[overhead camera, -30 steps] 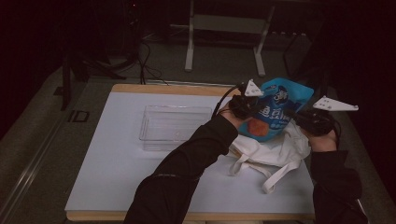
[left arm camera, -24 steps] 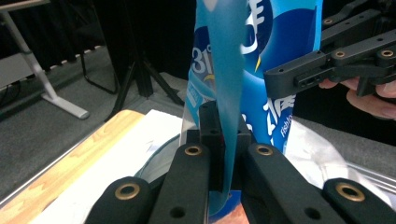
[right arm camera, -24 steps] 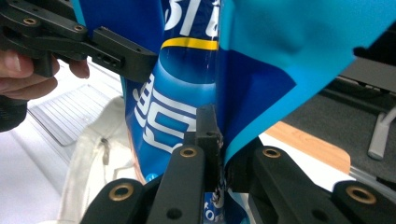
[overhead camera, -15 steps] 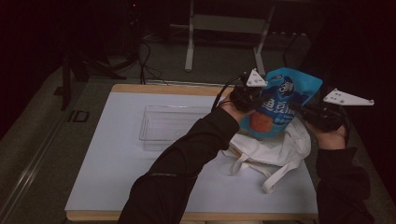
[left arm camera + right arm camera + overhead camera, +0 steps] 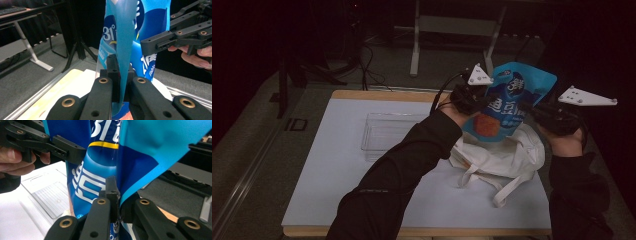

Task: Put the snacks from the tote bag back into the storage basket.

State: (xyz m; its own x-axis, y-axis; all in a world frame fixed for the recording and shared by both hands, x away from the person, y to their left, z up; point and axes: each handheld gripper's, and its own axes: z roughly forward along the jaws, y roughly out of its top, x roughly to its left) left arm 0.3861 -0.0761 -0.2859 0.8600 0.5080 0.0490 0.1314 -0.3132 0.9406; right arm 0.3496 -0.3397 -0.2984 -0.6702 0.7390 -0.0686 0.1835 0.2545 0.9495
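Both hand-held grippers (image 5: 482, 97) (image 5: 539, 107) hold blue snack bag (image 5: 507, 100) aloft.

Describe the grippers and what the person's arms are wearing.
Both the left gripper and the right gripper are black, with brass-coloured rivets on the jaw links, and each carries a pale grey three-cornered plate on top. A black cable trails from the left one. The sleeves are black.

We note a dim room with dark surrounds. The floor (image 5: 257, 145) is grey carpet. Beyond the white, wood-edged worktop (image 5: 337, 175) stands a desk frame (image 5: 452, 30) on pale legs, with cables (image 5: 367, 65) trailing on the floor at its left.
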